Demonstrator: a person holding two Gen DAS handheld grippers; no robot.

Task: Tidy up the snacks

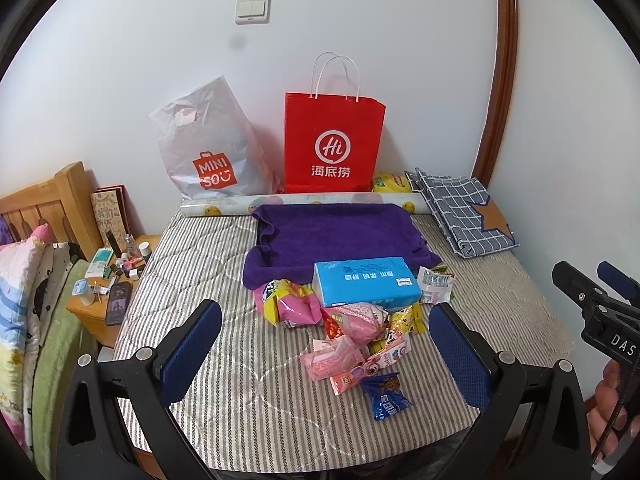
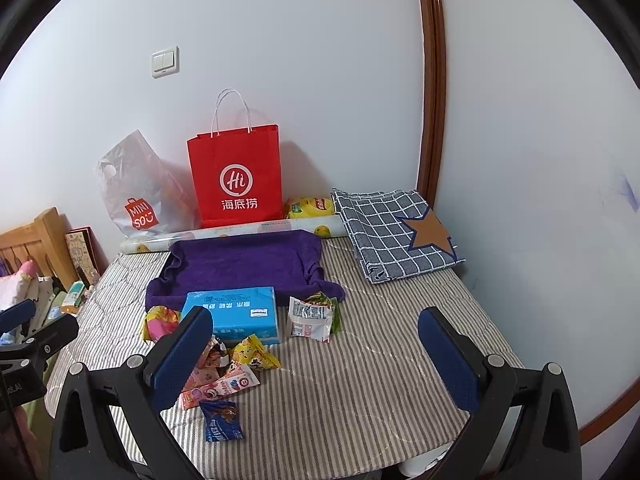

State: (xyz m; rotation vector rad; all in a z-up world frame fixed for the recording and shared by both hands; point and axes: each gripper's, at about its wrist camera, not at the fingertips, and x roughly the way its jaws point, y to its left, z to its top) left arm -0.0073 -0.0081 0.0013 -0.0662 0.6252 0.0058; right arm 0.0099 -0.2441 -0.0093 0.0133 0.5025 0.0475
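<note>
Striped mattress [image 2: 360, 380] is lying bare right of snack pile [image 1: 356, 332], which is sitting near-centre before blue box [image 1: 366, 282]. Left gripper [image 1: 326, 356] and right gripper [image 2: 316, 360] are hovering wide open, gripping nothing.

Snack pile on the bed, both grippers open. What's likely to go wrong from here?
1. Snack packets overlap in a heap, so the left gripper may pinch two at once.
2. The blue tissue box touches the heap; a grab could drag it.
3. The red paper bag stands unsupported in front; a nudge might tip it.
</note>
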